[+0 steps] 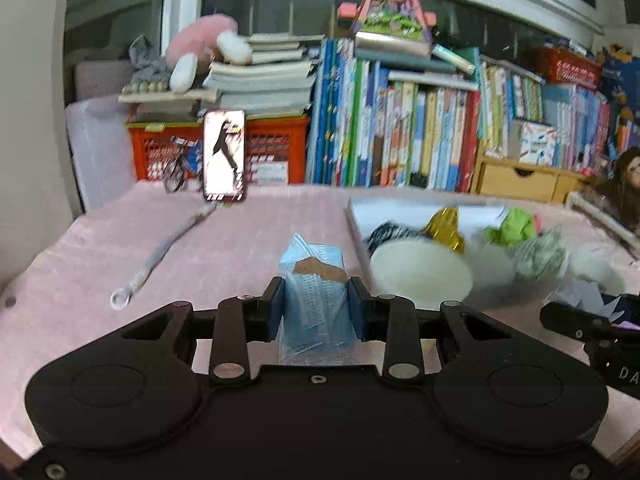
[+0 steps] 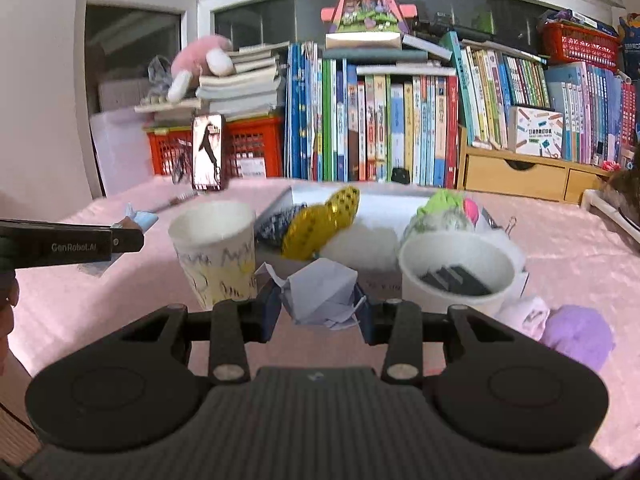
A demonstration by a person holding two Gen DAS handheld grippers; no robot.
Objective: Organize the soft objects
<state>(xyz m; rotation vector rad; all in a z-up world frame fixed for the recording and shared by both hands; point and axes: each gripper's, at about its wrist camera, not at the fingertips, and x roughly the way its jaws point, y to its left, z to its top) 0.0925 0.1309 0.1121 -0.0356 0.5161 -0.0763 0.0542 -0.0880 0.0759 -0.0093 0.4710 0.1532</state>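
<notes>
The left claw [image 1: 316, 306] sits low in the centre of its own view, its blue pads pressed against both sides of a packet of blue face masks [image 1: 314, 280] in clear wrap, which stands upright between them above the pink cloth [image 1: 100, 248] covering the tabletop. To the left of the packet a pale cord [image 1: 160, 256] with a loop at its end lies across the cloth. To the right stands a white paper cup [image 1: 420, 276], and behind it a white tray [image 1: 360, 216] holds a gold foil lump [image 1: 446, 228] and a green soft thing [image 1: 512, 228], all blurred.

The right claw [image 2: 318, 306], low in the centre of its view, is closed on a crumpled wad of pale lilac paper [image 2: 320, 294], its pads touching the wad on both sides. Just behind to the left stands a scribbled paper cup [image 2: 216, 256]; to the right a second white cup [image 2: 456, 276] holds dark flat pieces. A purple fluffy ball [image 2: 576, 336] lies at the lower right of the frame. At the left edge the other claw shows side-on with the blue packet in its tip.

Behind everything, a phone [image 1: 224, 156] stands propped before a red crate [image 1: 276, 152], and rows of books [image 2: 400, 128] fill the upper part of the frame.
</notes>
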